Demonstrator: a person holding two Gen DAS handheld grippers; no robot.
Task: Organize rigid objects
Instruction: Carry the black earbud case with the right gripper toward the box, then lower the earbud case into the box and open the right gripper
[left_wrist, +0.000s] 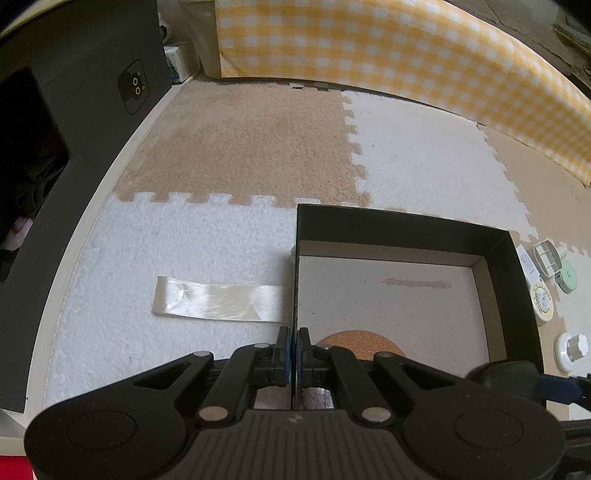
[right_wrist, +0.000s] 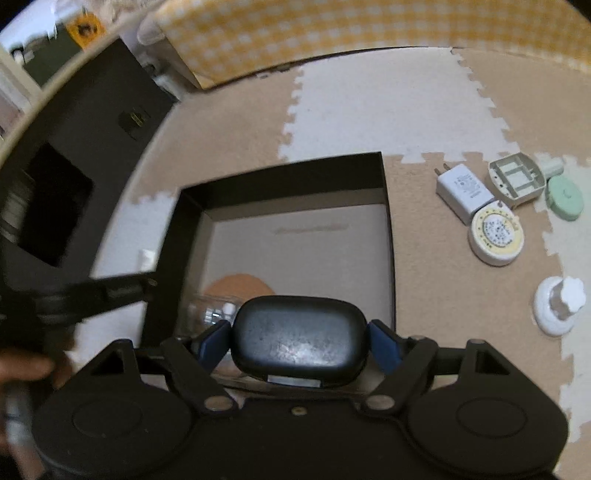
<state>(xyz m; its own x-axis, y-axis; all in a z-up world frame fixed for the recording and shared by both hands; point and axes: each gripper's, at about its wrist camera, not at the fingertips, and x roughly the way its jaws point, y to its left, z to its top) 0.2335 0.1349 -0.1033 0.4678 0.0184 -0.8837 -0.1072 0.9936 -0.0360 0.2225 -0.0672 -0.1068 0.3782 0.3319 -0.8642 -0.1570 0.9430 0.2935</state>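
The left gripper (left_wrist: 294, 358) pinches the near-left wall of the black box (left_wrist: 506, 295), apparently steadying it; the right gripper (right_wrist: 299, 338), spread wide, clasps a black oval case (right_wrist: 300, 338) above the box's near edge, seemingly to drop beside the cork disc (right_wrist: 240, 286); other items wait right of the box.

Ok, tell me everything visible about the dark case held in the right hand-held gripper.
The black case is a smooth, rounded oblong shell, glossy like hard plastic, with scuffs and a pale strip along its near edge. It lies flat, clamped at both ends by the right hand-held gripper and its blue fingertips, over the near part of the open black box.
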